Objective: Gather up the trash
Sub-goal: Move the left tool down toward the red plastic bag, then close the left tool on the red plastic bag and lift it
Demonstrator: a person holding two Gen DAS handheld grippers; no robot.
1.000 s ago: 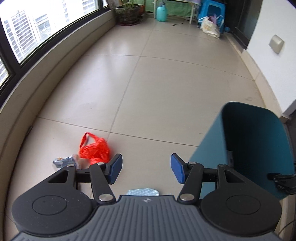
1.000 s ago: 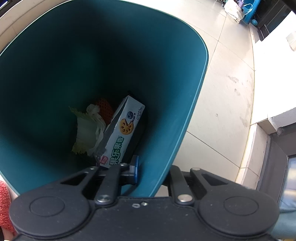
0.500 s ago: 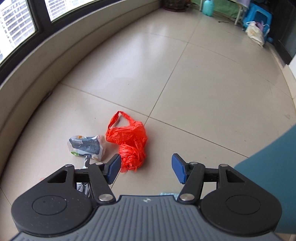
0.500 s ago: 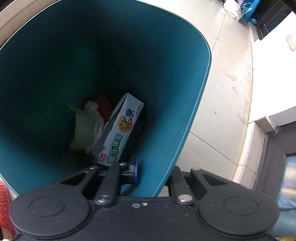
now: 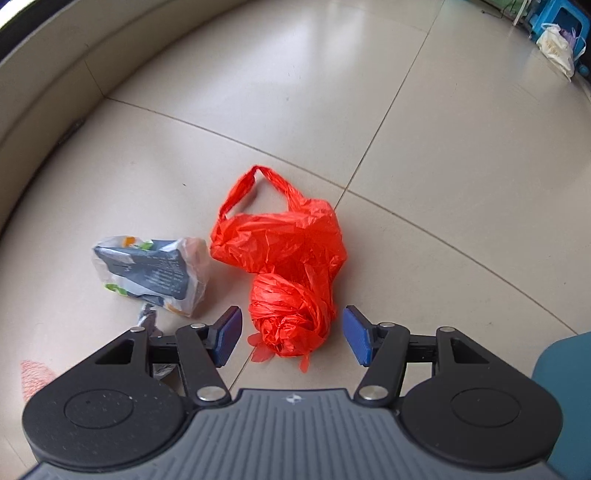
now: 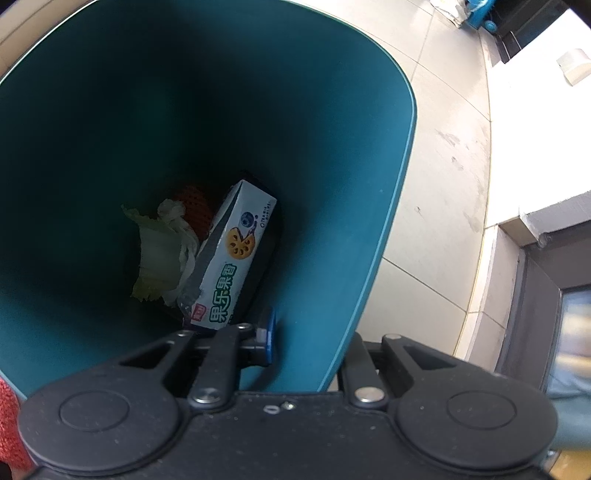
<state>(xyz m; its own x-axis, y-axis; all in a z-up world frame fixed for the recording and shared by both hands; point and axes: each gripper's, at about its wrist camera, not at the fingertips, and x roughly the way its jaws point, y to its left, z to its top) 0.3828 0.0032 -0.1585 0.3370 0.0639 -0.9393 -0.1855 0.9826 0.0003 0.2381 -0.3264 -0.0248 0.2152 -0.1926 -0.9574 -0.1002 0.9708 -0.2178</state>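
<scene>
A crumpled red plastic bag [image 5: 288, 266] lies on the tiled floor. My left gripper [image 5: 291, 336] is open, and the bag's near end sits between its blue pads. A dark blue and white snack wrapper [image 5: 151, 273] lies just left of the bag. My right gripper [image 6: 306, 339] is shut on the rim of the teal trash bin [image 6: 391, 206], one finger inside and one outside. Inside the bin lie a white snack box [image 6: 232, 269], a cabbage leaf [image 6: 162, 254] and something red-orange [image 6: 195, 206]. The bin's edge shows in the left wrist view [image 5: 569, 398].
A curved low wall [image 5: 55, 74] runs along the left. A small metallic scrap [image 5: 147, 321] lies by the left finger. A white bag [image 5: 557, 44] and blue stool [image 5: 561, 18] stand far back right. A wall step and door frame [image 6: 535, 258] lie right of the bin.
My left gripper has swung down and left toward the floor, bringing the red bag between its open pads. The right gripper has kept its hold on the bin rim.
</scene>
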